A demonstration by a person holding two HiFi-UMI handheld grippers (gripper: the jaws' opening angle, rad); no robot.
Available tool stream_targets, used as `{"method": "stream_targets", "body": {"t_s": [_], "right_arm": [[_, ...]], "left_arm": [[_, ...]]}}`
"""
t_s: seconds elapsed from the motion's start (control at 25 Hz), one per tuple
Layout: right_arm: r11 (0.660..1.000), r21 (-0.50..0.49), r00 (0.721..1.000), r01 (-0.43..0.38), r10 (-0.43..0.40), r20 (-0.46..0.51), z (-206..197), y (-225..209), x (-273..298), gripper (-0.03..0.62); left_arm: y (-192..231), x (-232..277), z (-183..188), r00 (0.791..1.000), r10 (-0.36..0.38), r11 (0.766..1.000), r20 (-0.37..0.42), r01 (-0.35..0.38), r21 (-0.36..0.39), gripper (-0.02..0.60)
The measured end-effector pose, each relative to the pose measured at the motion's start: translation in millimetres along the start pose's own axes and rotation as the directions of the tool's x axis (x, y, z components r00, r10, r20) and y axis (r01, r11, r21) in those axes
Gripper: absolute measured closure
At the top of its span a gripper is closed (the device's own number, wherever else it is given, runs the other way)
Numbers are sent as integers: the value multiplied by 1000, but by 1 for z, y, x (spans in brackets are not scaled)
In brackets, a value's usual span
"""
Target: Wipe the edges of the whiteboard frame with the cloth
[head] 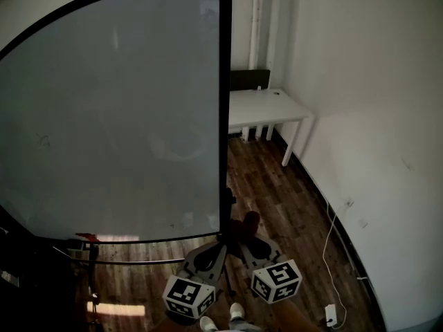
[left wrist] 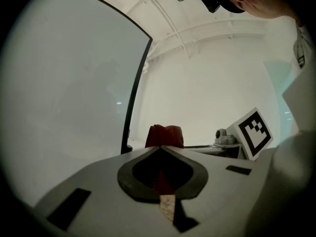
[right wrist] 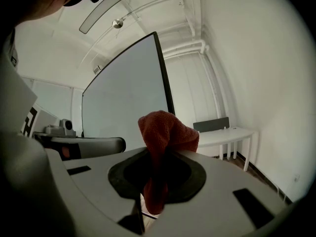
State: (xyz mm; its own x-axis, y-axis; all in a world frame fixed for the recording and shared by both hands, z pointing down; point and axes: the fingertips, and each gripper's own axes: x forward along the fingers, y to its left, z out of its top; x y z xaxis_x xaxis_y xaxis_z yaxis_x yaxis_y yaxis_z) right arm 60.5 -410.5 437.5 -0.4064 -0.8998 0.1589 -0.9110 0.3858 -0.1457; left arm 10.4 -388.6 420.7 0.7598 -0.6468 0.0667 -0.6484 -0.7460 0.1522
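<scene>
One whiteboard (head: 111,116) stands upright, with two grippers near its lower right corner. The right gripper (right wrist: 165,152) is clenched on one red cloth (right wrist: 165,127). The left gripper (left wrist: 160,148) has its jaws together, just beside the cloth.

In my left gripper (left wrist: 160,148) feed the jaws are closed to a point, with a thin strip of red caught in the seam between them. The red cloth (left wrist: 164,135) bunches up just past the tips. To the left rises the whiteboard (left wrist: 64,83), its black frame edge (left wrist: 132,102) running upward beside the cloth. A marker cube (left wrist: 256,132) sits off right.
</scene>
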Motion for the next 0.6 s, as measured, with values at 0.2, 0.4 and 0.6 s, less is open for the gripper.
{"method": "stream_targets", "body": {"t_s": [0.2,0.4,0.6], "right_arm": [[1000,-7,1000,-16,16,9,5,-2,2,551],[999,-14,999,-35,35,14,7,1,7,551],[999,-14,999,-41,41,12,8,1,15,551]], "left_arm": [[0,3,9,999,23,1000,23,-23,18,574],[4,3,11,999,39,999,29,-39,23,574],[11,4,13,998,46,999,34,-47,24,574]]}}
